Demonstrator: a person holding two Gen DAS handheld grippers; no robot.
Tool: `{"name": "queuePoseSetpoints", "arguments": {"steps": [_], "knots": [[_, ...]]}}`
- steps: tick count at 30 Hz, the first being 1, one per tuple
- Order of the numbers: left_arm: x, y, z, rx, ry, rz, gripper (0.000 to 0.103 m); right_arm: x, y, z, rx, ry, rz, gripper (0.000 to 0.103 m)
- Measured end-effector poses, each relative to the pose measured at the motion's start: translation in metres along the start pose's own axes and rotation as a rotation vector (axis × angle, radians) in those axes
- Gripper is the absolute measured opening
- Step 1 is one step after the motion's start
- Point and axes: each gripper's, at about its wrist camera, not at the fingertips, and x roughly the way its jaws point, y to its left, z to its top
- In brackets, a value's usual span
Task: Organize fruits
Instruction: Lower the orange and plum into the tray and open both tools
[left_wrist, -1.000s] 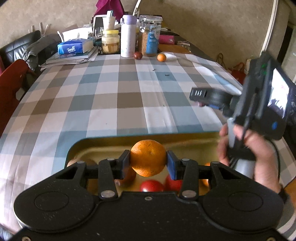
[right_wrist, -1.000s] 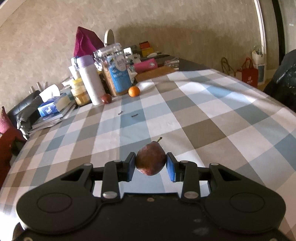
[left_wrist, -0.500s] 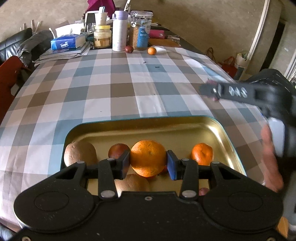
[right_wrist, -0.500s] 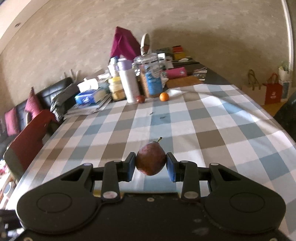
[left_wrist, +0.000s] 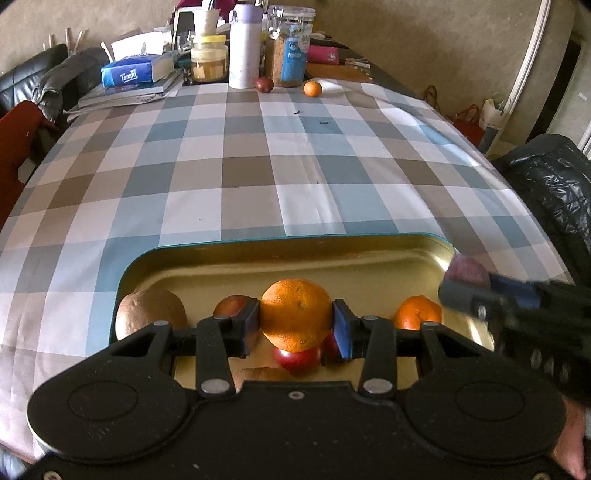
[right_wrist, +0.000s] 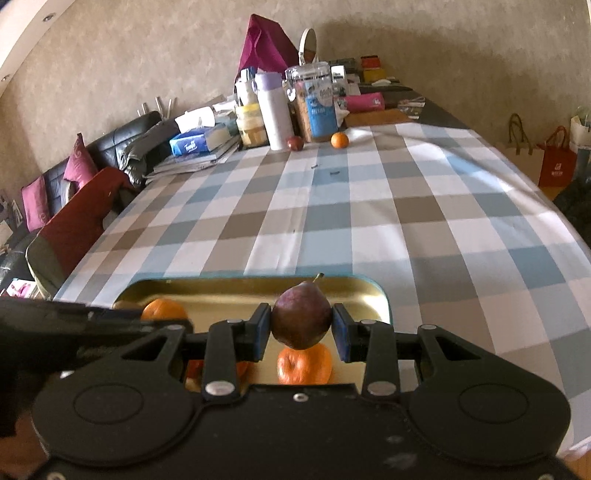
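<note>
Each handheld tool is a matte black plastic body with two round raised discs on its broad deck. On the left gripper (left_wrist: 295, 325), slim black link arms pinned by silver rivets run forward from the discs to fingers faced with blue pads (left_wrist: 341, 334). The right gripper (right_wrist: 301, 325) is built the same way.

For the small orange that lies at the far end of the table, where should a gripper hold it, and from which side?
Grip the small orange across its widest middle, coming from the near, open tablecloth side. It is round, and the jar stands close behind it, with a dark fruit on its left.
</note>
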Motion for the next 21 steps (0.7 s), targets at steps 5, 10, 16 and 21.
{"name": "queuePoseSetpoints", "arguments": {"steps": [5,10,16,21], "knots": [[0.006,0.001,0.005,-0.014,0.01,0.0,0.05,0.001,0.009,-0.006,-0.044,0.031,0.02,0.037],[0.01,0.001,0.008,-0.021,0.021,0.011,0.05,0.002,0.018,-0.012,-0.081,0.043,0.04,0.037],[0.011,0.0,0.007,-0.019,0.028,0.017,0.05,0.004,0.021,-0.013,-0.075,0.051,0.054,0.037],[0.009,-0.001,0.005,-0.01,0.026,0.026,0.051,0.004,0.022,-0.013,-0.08,0.051,0.05,0.038]]}}
